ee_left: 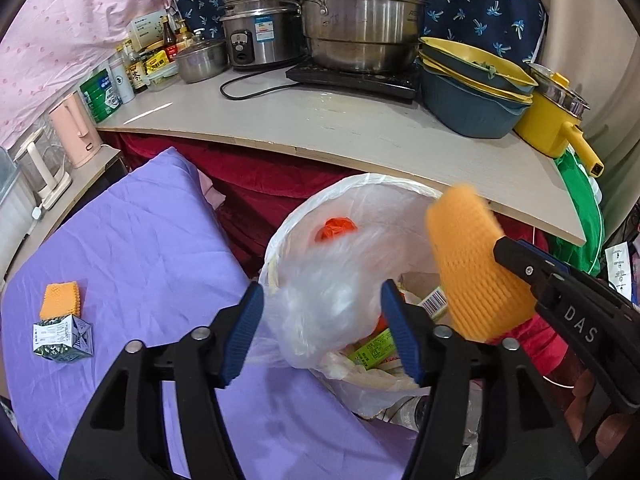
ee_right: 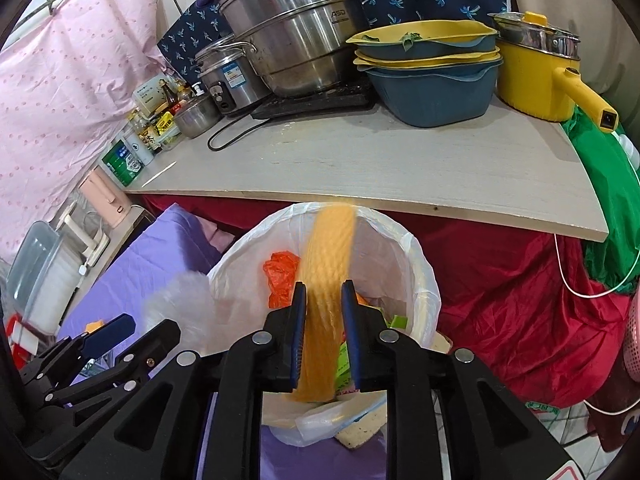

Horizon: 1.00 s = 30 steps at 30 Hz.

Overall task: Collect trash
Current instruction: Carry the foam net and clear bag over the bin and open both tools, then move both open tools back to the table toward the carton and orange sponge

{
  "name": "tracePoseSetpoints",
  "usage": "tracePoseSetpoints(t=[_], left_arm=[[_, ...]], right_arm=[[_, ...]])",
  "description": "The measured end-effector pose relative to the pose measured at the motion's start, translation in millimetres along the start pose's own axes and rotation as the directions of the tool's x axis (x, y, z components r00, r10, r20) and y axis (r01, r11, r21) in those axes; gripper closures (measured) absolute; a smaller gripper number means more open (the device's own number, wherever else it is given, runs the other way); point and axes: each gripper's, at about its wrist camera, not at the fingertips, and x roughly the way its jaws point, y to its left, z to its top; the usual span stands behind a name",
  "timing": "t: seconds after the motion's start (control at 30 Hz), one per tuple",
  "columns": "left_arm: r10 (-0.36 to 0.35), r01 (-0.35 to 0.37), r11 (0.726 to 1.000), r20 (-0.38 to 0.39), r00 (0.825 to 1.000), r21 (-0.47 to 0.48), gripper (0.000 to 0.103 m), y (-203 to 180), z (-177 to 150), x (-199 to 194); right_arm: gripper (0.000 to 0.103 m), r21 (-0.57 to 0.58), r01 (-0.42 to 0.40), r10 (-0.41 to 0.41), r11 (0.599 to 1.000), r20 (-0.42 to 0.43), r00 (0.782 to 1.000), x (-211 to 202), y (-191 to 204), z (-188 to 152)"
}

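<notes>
A white-lined trash bin (ee_left: pixel 360 188) (ee_right: pixel 424 268) stands against the purple-covered surface, holding wrappers and an orange bag (ee_left: pixel 335 229). My left gripper (ee_left: pixel 322 334) is open over the bin's near rim, and a blurred clear plastic bag (ee_left: pixel 328 300) lies between its fingers. My right gripper (ee_right: pixel 323 338) is shut on an orange foam net sleeve (ee_right: pixel 326 280) (ee_left: pixel 472 264) and holds it above the bin. On the purple cloth (ee_left: pixel 132 248) lie a second orange foam sleeve (ee_left: pixel 61 299) and a crushed carton (ee_left: pixel 62 340).
A wooden counter (ee_left: pixel 340 120) overhangs the bin, loaded with steel pots (ee_left: pixel 356 12), a rice cooker, stacked blue and yellow basins (ee_left: pixel 472 88), a yellow pot (ee_left: pixel 556 120) and bottles. Red cloth (ee_right: pixel 512 300) hangs below. A pink kettle (ee_left: pixel 76 128) stands at left.
</notes>
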Motion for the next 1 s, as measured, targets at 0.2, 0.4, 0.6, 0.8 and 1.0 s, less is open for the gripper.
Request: tracePoseSetpoints(t=[0.2,0.4,0.6,0.8,1.0], left_arm=[[0.011,-0.011,1.000,0.034,0.999,0.008,0.031,-1,3,-9],[0.012,-0.012,1.000,0.051,0.999,-0.002,0.031,3,6,-20],[0.017,-0.015,0.999,0.075,0.997,-0.030,0.031,15,7,-35],[0.034,-0.029,0.998,0.097,0.995,-0.059,0.031,33,5,-53],[0.069,-0.057,0.993,0.113,0.991,-0.104,0.028,61,-4,-69]], right_arm=[[0.079,0.005,-0.015,0.015,1.000,0.035,0.999,-13,5,5],[0.078,-0.016,-0.010,0.011,1.000,0.075,0.997,-33,13,7],[0.075,-0.026,-0.024,0.026,0.999,0.095,0.995,-49,22,9],[0.073,-0.051,-0.045,0.050,0.998,0.099,0.994,-58,42,4],[0.072,-0.096,-0.070,0.079,0.993,0.094,0.992,-64,72,-6]])
